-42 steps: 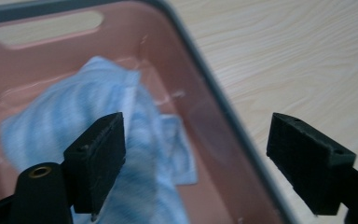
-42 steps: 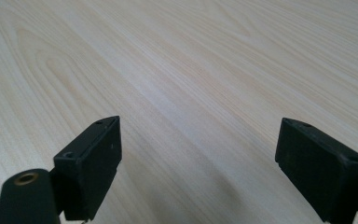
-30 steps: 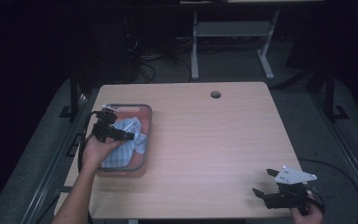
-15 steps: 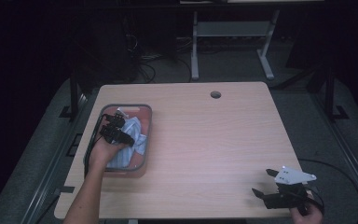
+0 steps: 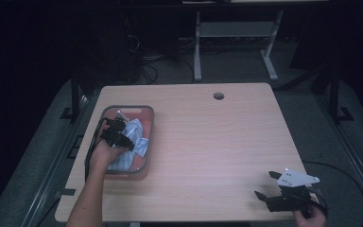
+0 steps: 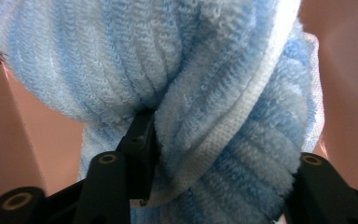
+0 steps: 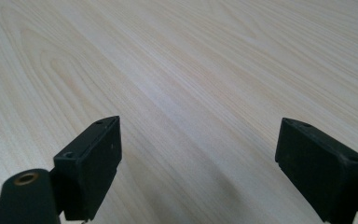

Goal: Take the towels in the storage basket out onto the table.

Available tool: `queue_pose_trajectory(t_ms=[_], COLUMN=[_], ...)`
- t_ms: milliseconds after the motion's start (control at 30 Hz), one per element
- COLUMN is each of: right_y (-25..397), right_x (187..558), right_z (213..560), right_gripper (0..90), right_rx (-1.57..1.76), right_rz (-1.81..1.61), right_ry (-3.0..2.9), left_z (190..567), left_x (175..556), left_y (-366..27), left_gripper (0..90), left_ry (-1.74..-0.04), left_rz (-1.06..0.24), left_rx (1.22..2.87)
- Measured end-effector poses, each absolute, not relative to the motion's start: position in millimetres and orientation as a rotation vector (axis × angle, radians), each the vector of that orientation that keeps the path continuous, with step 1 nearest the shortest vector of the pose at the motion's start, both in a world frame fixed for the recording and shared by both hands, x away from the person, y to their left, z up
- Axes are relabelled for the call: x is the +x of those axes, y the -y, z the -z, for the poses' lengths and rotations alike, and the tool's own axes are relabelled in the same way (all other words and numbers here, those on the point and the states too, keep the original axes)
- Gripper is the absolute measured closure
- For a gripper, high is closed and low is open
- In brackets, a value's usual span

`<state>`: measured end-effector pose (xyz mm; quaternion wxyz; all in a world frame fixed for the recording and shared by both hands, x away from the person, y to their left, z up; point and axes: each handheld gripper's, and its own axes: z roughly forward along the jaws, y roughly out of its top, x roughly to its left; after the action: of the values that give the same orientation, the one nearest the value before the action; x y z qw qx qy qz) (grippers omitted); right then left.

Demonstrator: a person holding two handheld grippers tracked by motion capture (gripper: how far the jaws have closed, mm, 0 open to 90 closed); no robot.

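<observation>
Getting a firm bite on the towel in the tray

Right hand-held gripper (image 5: 270,187): near right corner of the table (image 5: 217,142), jaws spread wide over bare wood, holding nothing. Idle; best kept parked clear of the work.

Left hand-held gripper (image 5: 123,141): near left, reaching down into the tray. In the left gripper view its jaws stand apart, with a thick fold of cloth bulging between them and one jaw tip buried in a crease; not yet clamped.

Light blue striped terry towel (image 6: 205,93): bunched up inside the tray, white hem band running across the fold.

Reddish plastic tray (image 5: 149,124): left side of the table, grey rim, towel heaped in it.

Handling note, as a judgement: press the jaws together on the full fold, hem included, rather than a loose outer loop. Lift straight up so the cloth clears the tray rim without dragging the tray.
</observation>
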<state>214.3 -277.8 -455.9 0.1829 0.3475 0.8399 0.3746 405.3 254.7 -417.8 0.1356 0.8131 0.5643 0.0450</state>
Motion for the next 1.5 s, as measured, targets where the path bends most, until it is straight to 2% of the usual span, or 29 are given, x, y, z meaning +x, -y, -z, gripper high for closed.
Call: queue_pose_trajectory(t_ms=[267,500,800,967,1500], right_y=[274.8,276.6,274.8,273.8,275.9], right_x=[214.2,214.2,214.7,214.6,215.6], right_z=[456.5,456.3,455.5,454.4,453.2], right_gripper=[13.8,13.8,13.8,13.9,13.8], right_rx=[0.977,0.989,0.983,0.986,0.997], right_rz=[-1.048,-1.05,-1.039,-1.044,-1.047], right_ry=[-2.379,-2.367,-2.362,-2.355,-2.346], left_z=[416.6,411.1,397.2,382.5,355.3], left_x=[403.7,402.0,387.7,376.2,354.6], left_y=[-252.4,-257.6,-255.7,-266.2,-289.5], left_gripper=[62.2,65.1,65.4,65.3,65.2], left_ry=[-1.643,-1.641,-1.534,-1.482,-1.413], left_rz=[-0.137,-0.109,-0.156,-0.129,-0.092], left_rx=[2.362,2.318,2.301,2.17,1.99])
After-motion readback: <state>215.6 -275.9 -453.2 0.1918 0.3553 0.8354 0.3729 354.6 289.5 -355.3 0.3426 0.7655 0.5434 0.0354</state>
